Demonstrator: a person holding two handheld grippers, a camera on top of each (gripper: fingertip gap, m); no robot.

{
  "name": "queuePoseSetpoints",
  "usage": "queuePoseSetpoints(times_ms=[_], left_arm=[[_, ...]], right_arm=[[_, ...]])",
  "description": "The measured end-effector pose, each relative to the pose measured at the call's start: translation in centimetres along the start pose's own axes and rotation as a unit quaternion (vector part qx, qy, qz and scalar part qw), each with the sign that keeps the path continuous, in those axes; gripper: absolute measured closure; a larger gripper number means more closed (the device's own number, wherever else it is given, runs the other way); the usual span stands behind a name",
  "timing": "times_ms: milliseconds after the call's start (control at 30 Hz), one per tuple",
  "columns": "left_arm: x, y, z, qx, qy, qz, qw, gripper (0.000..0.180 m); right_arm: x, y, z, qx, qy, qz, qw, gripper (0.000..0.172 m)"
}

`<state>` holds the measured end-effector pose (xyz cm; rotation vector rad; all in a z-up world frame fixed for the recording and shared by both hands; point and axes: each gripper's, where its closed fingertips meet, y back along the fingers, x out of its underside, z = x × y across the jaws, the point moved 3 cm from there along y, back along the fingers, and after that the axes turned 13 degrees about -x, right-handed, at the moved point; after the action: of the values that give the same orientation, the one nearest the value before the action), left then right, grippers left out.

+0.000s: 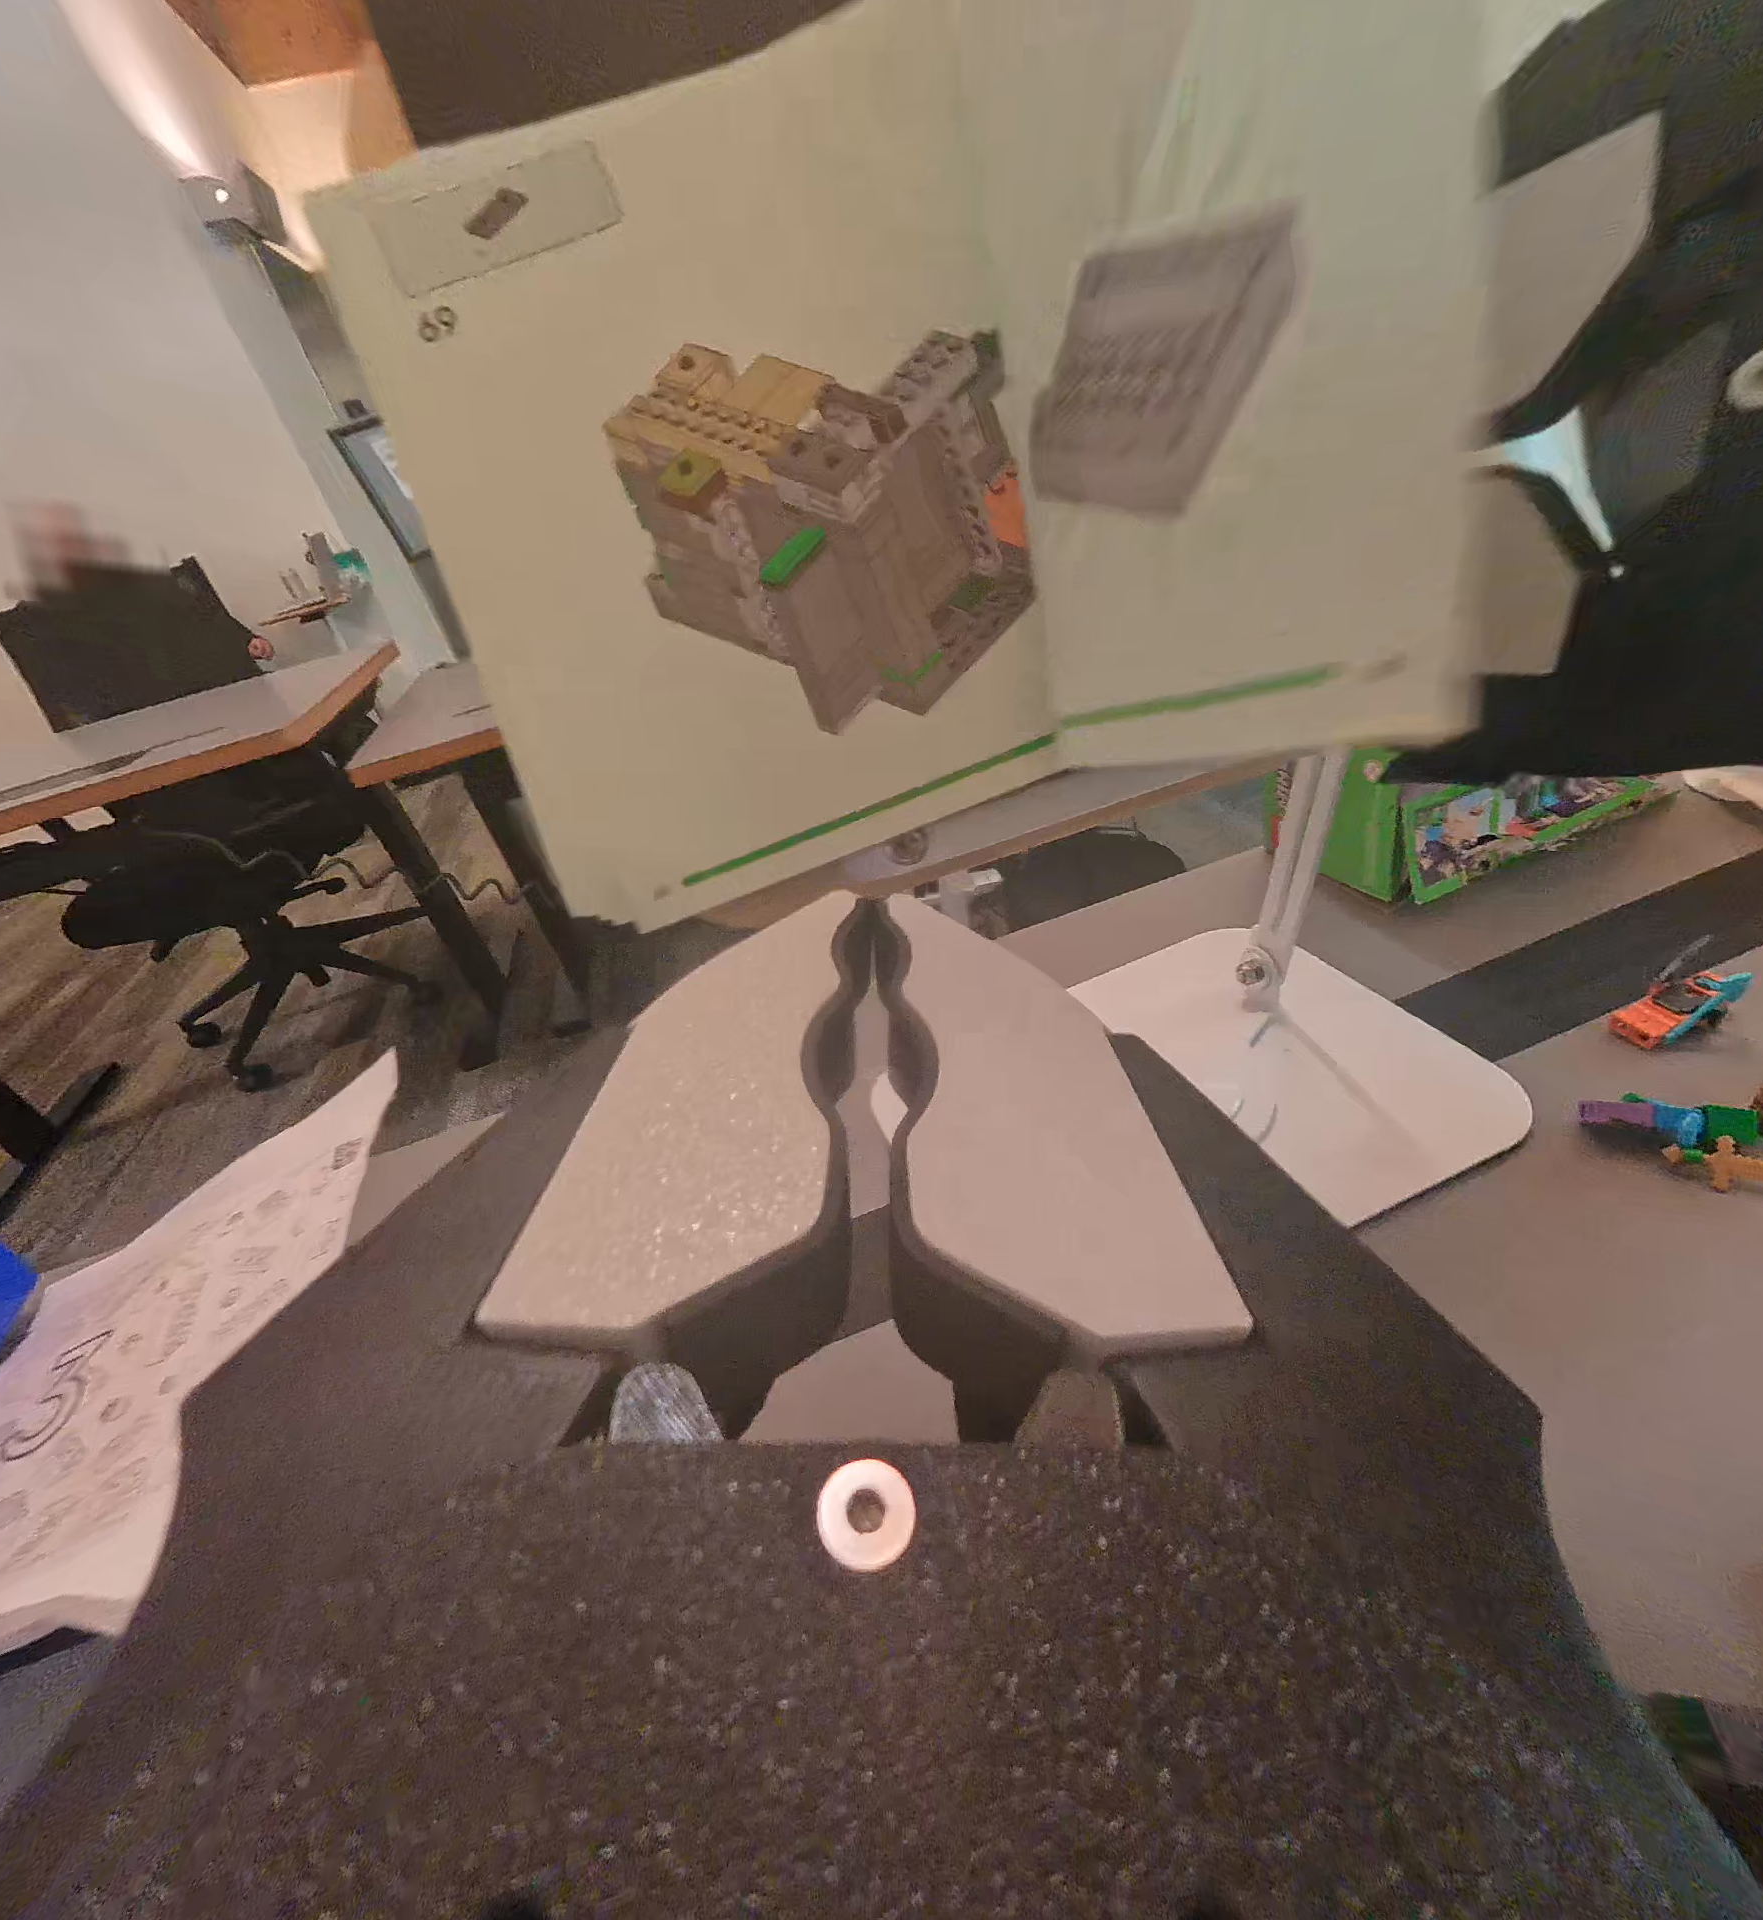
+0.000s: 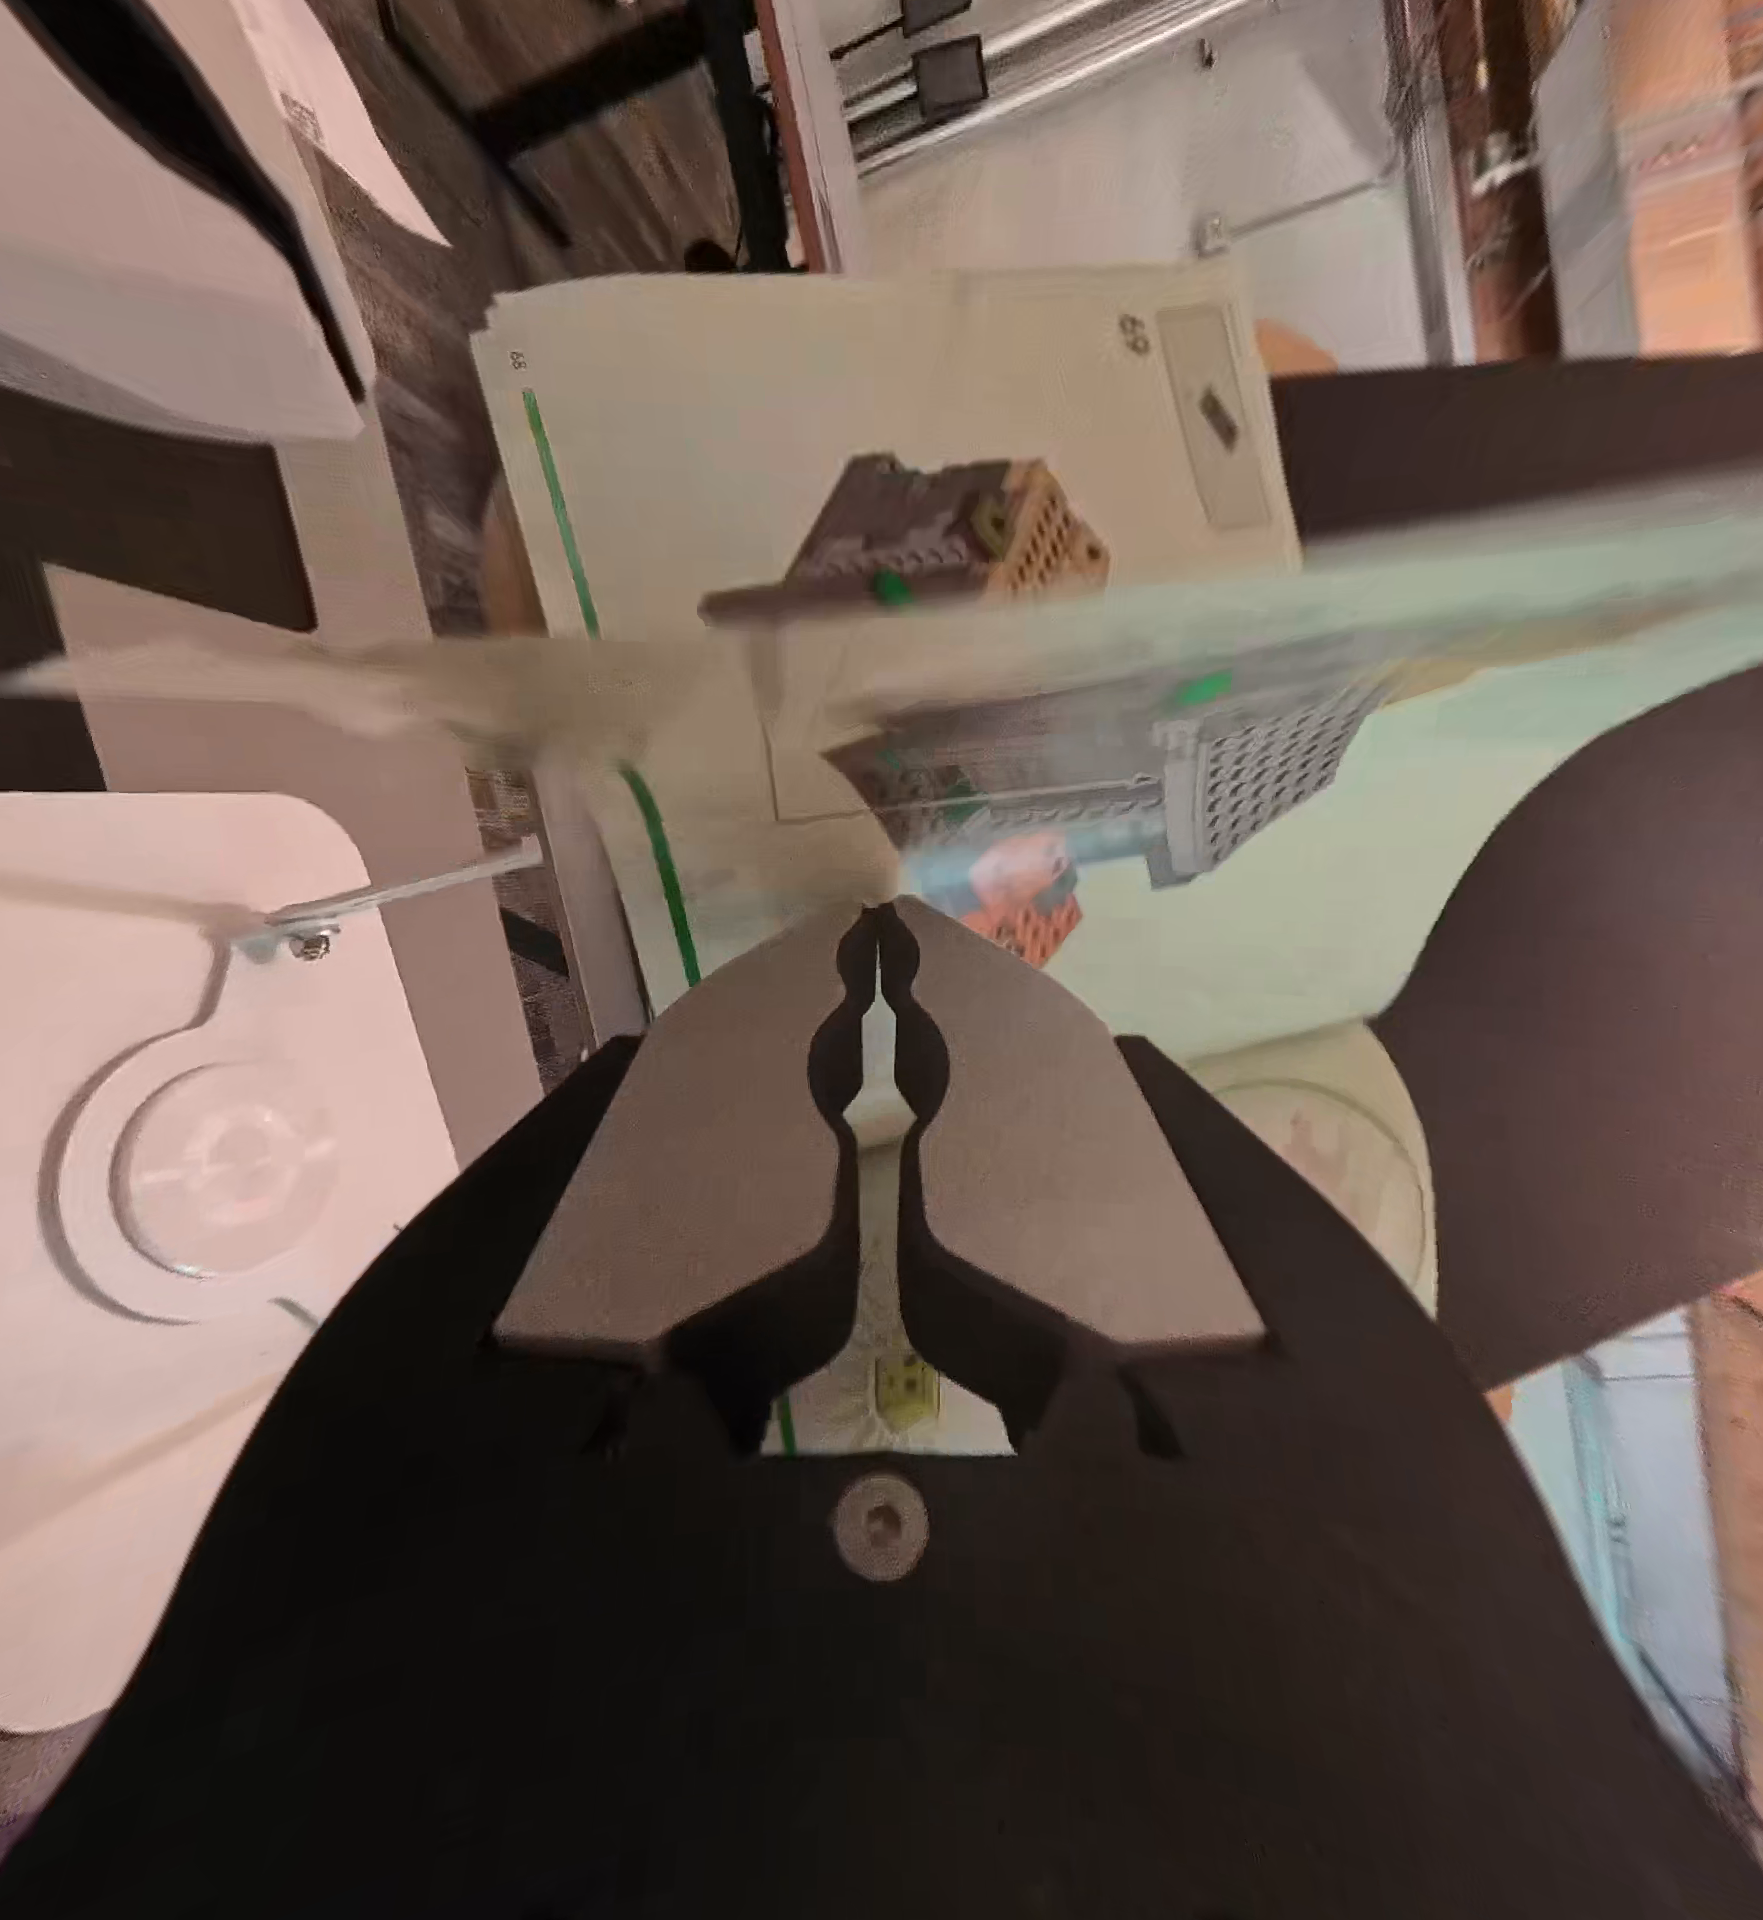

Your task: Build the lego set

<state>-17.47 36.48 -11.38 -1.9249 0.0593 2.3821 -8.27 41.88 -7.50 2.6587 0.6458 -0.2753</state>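
My left fingers [image 1: 869, 914] are closed at the lower edge of the building-brick instruction booklet [image 1: 752, 436], at 12 o'clock, steadying it on its white stand [image 1: 1303, 1049]. My right fingers [image 2: 879, 914] pinch a blurred page [image 2: 1272, 644].

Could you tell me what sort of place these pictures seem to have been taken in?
Probably an office or lab workspace: wood-edged desks with a black swivel chair, exposed ceiling pipes, and a grey table with toy bricks and an instruction booklet.
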Motion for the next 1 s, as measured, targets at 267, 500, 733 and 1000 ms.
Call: queuePoseSetpoints(times_ms=[267,500,733,1000], left_arm=[[-1.1,2.1,3.1,-0.022,-0.001,-0.029,0.999,0.180],[-1.2,2.1,2.8,-0.009,-0.027,-0.034,0.999,0.180],[-1.3,3.4,1.3,0.030,-0.030,-0.026,0.999,0.180],[-0.7,9.2,-0.8,0.106,-0.092,-0.009,0.990,0.180]], right_arm=[[-1.9,-3.1,0.4,0.001,0.098,0.046,0.994,0.172],[-1.5,-4.1,1.0,0.004,0.147,0.072,0.986,0.172],[-3.0,1.7,1.1,0.002,0.047,-0.033,0.998,0.172],[-0.3,14.4,5.9,-0.080,-0.161,-0.122,0.976,0.170]])
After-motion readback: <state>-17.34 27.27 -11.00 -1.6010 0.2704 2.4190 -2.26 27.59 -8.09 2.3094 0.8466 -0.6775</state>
